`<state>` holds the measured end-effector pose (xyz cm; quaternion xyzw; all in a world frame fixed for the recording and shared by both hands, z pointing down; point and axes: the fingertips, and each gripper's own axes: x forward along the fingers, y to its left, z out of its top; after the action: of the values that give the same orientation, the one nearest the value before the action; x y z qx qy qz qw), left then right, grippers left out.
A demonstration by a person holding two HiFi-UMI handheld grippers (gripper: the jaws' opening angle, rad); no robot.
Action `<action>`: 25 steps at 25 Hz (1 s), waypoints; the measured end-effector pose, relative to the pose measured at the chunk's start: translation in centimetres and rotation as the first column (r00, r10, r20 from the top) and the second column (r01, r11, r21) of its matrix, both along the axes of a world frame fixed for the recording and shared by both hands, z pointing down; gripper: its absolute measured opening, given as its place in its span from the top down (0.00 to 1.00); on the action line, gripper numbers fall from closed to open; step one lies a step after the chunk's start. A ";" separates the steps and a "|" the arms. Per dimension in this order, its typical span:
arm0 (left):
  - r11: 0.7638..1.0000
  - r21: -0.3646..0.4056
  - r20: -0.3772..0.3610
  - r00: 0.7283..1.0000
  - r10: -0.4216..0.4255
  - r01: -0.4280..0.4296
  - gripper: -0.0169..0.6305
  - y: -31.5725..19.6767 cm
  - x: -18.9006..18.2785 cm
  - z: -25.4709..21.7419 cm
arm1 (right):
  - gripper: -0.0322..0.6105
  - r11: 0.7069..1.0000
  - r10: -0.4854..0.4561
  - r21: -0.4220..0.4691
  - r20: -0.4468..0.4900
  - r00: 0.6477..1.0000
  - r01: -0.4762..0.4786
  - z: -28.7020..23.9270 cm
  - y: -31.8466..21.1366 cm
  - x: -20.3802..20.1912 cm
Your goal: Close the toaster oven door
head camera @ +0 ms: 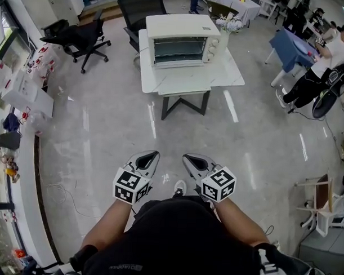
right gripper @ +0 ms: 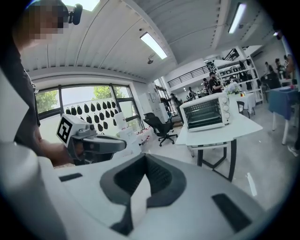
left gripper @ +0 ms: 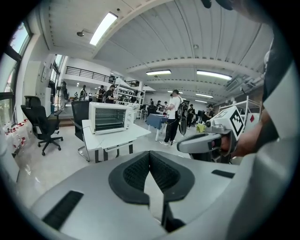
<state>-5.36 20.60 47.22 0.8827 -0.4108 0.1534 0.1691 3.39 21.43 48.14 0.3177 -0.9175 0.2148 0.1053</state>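
Observation:
The white toaster oven (head camera: 184, 41) stands on a white table (head camera: 188, 79) several steps ahead of me, its glass door upright against its front. It also shows in the left gripper view (left gripper: 110, 117) and the right gripper view (right gripper: 206, 111). Both grippers are held close to my body, far from the oven. My left gripper (head camera: 150, 157) and my right gripper (head camera: 189, 159) have their jaws shut with nothing between them. Each shows in the other's view: the right gripper (left gripper: 201, 142) and the left gripper (right gripper: 101, 144).
Black office chairs (head camera: 79, 38) stand behind and left of the table. A person (head camera: 324, 63) sits at a blue table (head camera: 293, 45) at the right. Shelving and boxes (head camera: 27, 95) line the left wall. A vase of flowers (head camera: 227, 26) stands beside the oven. Grey floor lies between me and the table.

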 end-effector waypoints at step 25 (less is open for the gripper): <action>0.993 -0.062 0.028 0.995 -0.094 0.096 0.97 -7.0 4.7 1.9 | 0.95 0.995 -0.070 -0.065 0.028 0.997 0.071 3.0 -7.7 5.7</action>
<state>-0.69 13.56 49.13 0.8544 -0.4494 0.1692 0.1988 9.05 13.76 51.13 0.2787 -0.9218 0.2453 0.1113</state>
